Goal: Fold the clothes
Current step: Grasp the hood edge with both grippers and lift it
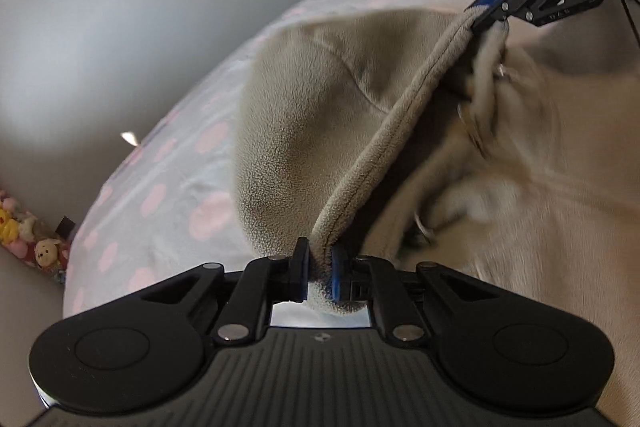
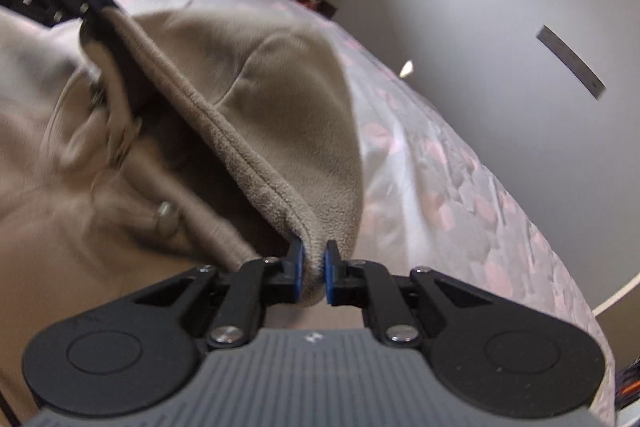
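Note:
A beige fleece hoodie (image 1: 540,147) lies on the bed, its hood (image 1: 304,115) lifted off the sheet. My left gripper (image 1: 320,271) is shut on one end of the hood's hemmed edge (image 1: 380,147). My right gripper (image 1: 494,7) shows at the top right of the left wrist view, shut on the other end of that edge, which is stretched taut between the two. In the right wrist view my right gripper (image 2: 314,273) pinches the hood (image 2: 280,99) edge and my left gripper (image 2: 96,1) holds the far end at top left. Metal drawstring tips (image 2: 166,211) lie blurred on the hoodie's chest.
The bed sheet (image 1: 160,187) is pale with pink spots and spreads beyond the hood. A grey wall (image 1: 100,27) rises behind the bed. Plush toys (image 1: 24,231) sit in the corner by the bed's edge.

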The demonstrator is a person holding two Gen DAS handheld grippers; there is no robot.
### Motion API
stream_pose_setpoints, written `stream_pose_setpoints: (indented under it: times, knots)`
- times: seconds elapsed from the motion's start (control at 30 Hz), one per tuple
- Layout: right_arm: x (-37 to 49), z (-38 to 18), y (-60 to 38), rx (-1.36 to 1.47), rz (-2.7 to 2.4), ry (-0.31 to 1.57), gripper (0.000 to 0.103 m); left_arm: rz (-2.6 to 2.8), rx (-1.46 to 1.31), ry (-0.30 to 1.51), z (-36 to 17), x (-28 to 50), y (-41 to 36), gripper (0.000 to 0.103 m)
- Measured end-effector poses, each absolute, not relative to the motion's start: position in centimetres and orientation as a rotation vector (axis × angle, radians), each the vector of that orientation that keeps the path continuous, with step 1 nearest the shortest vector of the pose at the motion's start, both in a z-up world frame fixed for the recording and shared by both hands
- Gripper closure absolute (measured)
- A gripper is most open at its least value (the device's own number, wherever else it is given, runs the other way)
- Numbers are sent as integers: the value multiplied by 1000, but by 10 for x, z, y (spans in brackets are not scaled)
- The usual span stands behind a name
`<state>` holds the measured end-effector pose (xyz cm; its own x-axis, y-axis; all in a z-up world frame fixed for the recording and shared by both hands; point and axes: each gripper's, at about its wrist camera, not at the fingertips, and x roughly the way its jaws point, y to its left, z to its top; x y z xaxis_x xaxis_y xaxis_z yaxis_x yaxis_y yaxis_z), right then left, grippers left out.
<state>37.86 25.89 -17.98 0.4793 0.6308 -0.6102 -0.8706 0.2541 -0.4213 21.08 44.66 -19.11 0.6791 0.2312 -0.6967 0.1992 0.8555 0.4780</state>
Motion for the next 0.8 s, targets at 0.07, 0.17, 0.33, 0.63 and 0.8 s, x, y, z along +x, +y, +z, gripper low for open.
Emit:
stream_pose_setpoints:
  times: [0.07,0.17,0.33,0.63,0.8]
  knots:
    - [372,-196,254,-851,1059,335,92,17,544,863,-205,214,449,95]
    - [363,-221,246,-920,1076,314,93,16,544,867,-222,217,452,95]
    - [356,-239,243,-960,1056,270,92,55,499,851,-227,223,453,95]
    - [343,-192,229,-923,987,199,56,77,556,793,-184,216,439,67]
    - [328,-154,215,-784,1019,203,58,42,370,674,-139,210,443,50]
